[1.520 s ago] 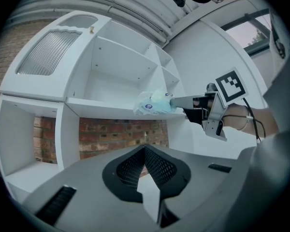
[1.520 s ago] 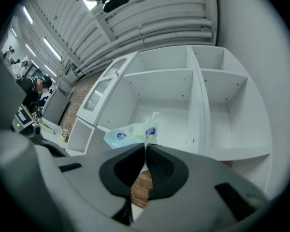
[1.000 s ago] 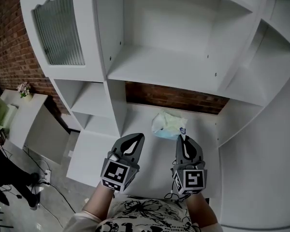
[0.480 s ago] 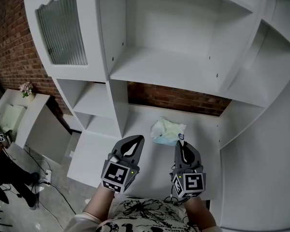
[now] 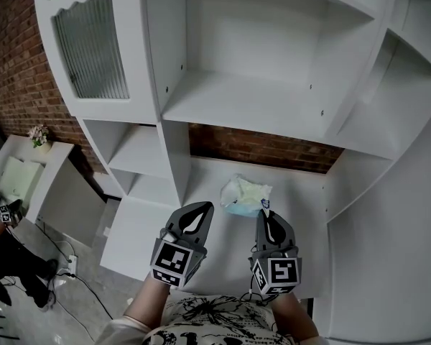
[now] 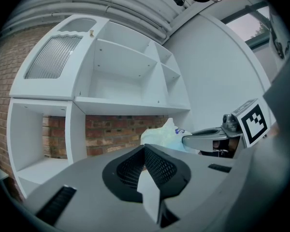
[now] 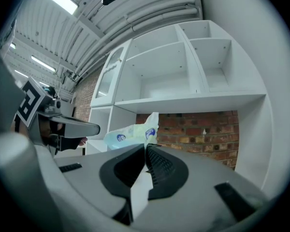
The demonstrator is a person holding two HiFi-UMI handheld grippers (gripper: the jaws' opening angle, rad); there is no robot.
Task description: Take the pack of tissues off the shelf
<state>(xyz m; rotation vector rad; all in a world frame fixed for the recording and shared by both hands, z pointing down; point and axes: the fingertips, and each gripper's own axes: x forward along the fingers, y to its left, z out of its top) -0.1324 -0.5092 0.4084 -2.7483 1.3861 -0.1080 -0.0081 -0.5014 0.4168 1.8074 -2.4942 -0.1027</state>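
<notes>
The pack of tissues (image 5: 244,195), pale green and blue in a crinkled wrapper, is just above the white lower shelf (image 5: 305,196), in front of the brick back wall. My right gripper (image 5: 266,210) is shut on the pack's near right corner; in the right gripper view the pack (image 7: 130,132) sticks up and left from the closed tips (image 7: 146,146). My left gripper (image 5: 200,208) is shut with nothing in it, a little left of the pack and not touching it. From the left gripper view the pack (image 6: 162,134) shows ahead to the right, with the right gripper's finger (image 6: 203,140) against it.
A white upright panel (image 5: 174,157) bounds the compartment on the left, and a side wall (image 5: 359,185) on the right. A wide shelf board (image 5: 251,106) hangs overhead. A ribbed glass door (image 5: 90,45) is at upper left. Floor and cables (image 5: 65,264) lie at lower left.
My right gripper has drawn back toward me and slightly left, and the pack has come along with it toward the shelf's front. The left gripper has stayed in place.
</notes>
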